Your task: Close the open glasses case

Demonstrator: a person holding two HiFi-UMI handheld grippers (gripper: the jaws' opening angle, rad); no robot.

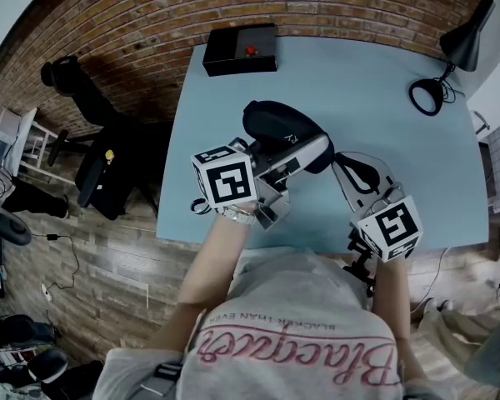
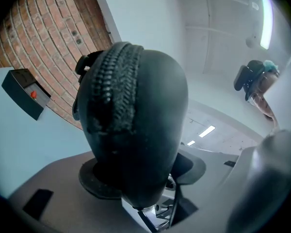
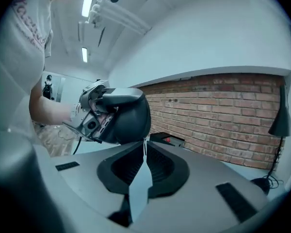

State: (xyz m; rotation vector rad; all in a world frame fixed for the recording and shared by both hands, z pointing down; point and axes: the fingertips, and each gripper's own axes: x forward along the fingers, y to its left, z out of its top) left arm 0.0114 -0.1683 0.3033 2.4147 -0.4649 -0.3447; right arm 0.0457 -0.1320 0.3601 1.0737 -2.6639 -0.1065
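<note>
Left gripper: jaws a little apart and clamped on the black, oval, hard-shell zip glasses case. Dark round pads press on its lower end from both sides. The case stands up out of the jaws, off the table. A line of zip teeth runs over its upper ridge, and the two shells lie together there. Cannot tell whether the zip is shut all the way round.

Right gripper: jaw tips meet, with only a thin wedge of gap behind them. The tips sit just under the edge of the case. Cannot tell whether anything thin is pinched between them.

Head view: the case is held above the near part of the pale blue table top, ahead of the person's chest. The left gripper comes in from the near left. The right gripper is just beside the case's right end. Each gripper's marker cube is close to the table's near edge.

Further out: a flat black box with a red button at the far edge of the table. A black desk lamp stands at the far right corner, well apart from the case. A red brick wall lies beyond the table.
</note>
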